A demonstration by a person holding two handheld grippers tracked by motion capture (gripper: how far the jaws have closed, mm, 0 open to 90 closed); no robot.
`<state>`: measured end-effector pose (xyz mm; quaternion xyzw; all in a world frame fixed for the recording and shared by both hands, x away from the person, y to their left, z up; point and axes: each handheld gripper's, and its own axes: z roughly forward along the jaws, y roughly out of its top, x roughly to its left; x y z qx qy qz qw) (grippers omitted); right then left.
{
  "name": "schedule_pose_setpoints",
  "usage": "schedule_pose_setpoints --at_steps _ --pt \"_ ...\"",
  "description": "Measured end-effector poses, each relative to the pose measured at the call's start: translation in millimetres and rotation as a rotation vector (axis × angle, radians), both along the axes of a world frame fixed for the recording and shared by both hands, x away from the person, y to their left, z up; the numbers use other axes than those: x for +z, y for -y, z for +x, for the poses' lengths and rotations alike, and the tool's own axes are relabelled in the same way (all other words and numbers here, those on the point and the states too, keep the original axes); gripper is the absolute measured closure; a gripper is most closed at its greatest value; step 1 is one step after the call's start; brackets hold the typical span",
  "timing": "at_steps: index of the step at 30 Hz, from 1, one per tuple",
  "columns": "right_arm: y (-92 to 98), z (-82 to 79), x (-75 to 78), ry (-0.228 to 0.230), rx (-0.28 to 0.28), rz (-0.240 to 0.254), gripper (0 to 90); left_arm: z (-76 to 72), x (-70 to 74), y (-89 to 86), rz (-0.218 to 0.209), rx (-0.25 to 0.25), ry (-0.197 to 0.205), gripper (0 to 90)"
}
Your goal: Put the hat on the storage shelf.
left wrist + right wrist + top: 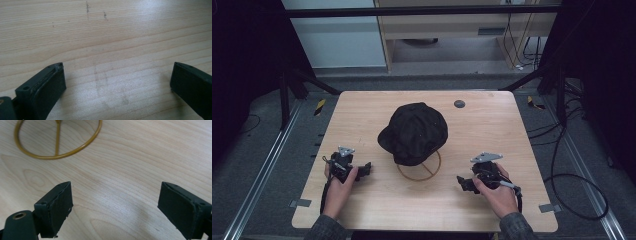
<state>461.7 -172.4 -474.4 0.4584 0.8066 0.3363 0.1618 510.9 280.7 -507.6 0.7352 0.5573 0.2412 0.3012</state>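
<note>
A black cap (413,132) rests on a gold wire stand whose ring base (420,170) lies on the wooden table (492,125), near its middle. My left gripper (367,168) sits low at the table's front left, left of the stand, open over bare wood (117,77). At the front right, my right gripper (461,182) is open as well, its jaws wide apart (115,205) above the table. The gold ring base (57,140) lies just ahead of it.
A small dark round disc (459,104) sits near the table's far edge. Cables (572,180) trail over the grey floor to the right. A pale cabinet (452,25) stands behind the table, and dark frame legs flank it.
</note>
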Motion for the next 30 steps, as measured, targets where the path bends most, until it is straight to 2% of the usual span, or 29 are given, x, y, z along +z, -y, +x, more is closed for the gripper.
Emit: schedule_pose_setpoints --at_steps 9,13,20,22,30 --pt "1.2 13.5 -20.9 -0.004 -0.07 0.029 12.4 3.6 0.0 -5.6 -0.002 0.037 0.002 0.0" --pt "1.0 16.9 -27.2 -0.008 -0.087 0.026 11.9 5.9 0.0 -10.2 -0.003 0.06 0.002 0.0" --pt "-1.4 15.3 -33.9 0.057 -0.086 -0.021 10.3 9.4 0.3 -17.2 -0.001 0.095 0.001 0.0" --pt "-2.7 13.7 -36.8 0.081 -0.095 -0.016 8.4 9.4 0.3 -17.2 -0.001 0.095 0.001 0.0" --pt "-0.9 11.0 -37.3 0.083 -0.091 -0.016 8.1 9.2 0.3 -17.1 0.0 0.096 0.001 0.0"
